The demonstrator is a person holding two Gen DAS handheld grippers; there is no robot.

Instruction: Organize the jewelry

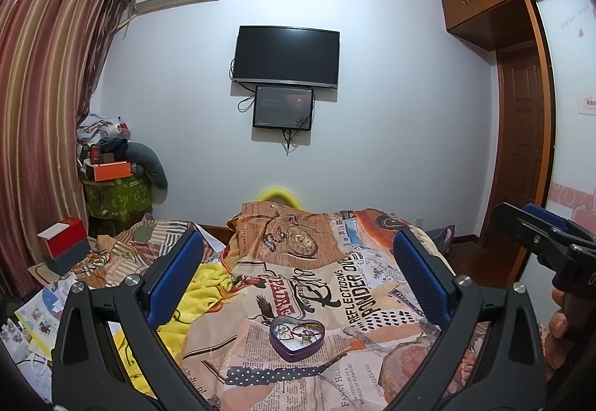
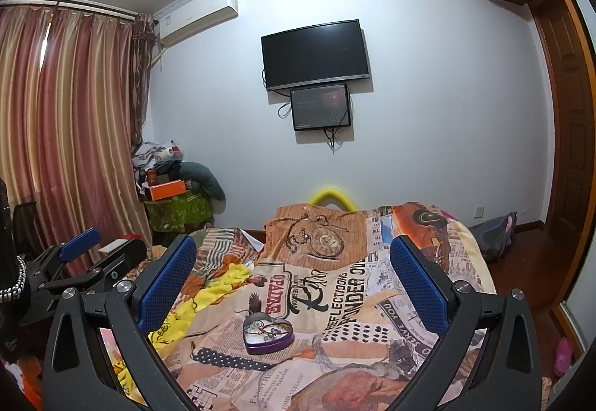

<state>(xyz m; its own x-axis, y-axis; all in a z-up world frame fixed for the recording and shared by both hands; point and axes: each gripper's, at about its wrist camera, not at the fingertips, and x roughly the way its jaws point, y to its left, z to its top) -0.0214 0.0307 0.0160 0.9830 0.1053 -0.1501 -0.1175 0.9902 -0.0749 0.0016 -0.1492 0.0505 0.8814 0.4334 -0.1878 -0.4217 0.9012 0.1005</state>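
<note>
A purple heart-shaped tin (image 1: 297, 338) lies open on the printed bedspread (image 1: 335, 284), with tangled jewelry (image 1: 303, 329) inside it. It also shows in the right wrist view (image 2: 267, 334), with the jewelry (image 2: 266, 329) in it. My left gripper (image 1: 296, 269) is open and empty, held above and short of the tin. My right gripper (image 2: 292, 271) is open and empty, also above the bed, with the tin below between its fingers. The right gripper shows at the right edge of the left wrist view (image 1: 551, 236); the left gripper shows at the left of the right wrist view (image 2: 80, 254).
A yellow cloth (image 1: 201, 299) lies crumpled left of the tin. A red and white box (image 1: 63, 243) and papers (image 1: 33, 318) sit at the bed's left. A pile of boxes and clothes (image 1: 111, 168) stands by the curtain. A wardrobe (image 1: 521, 75) is on the right.
</note>
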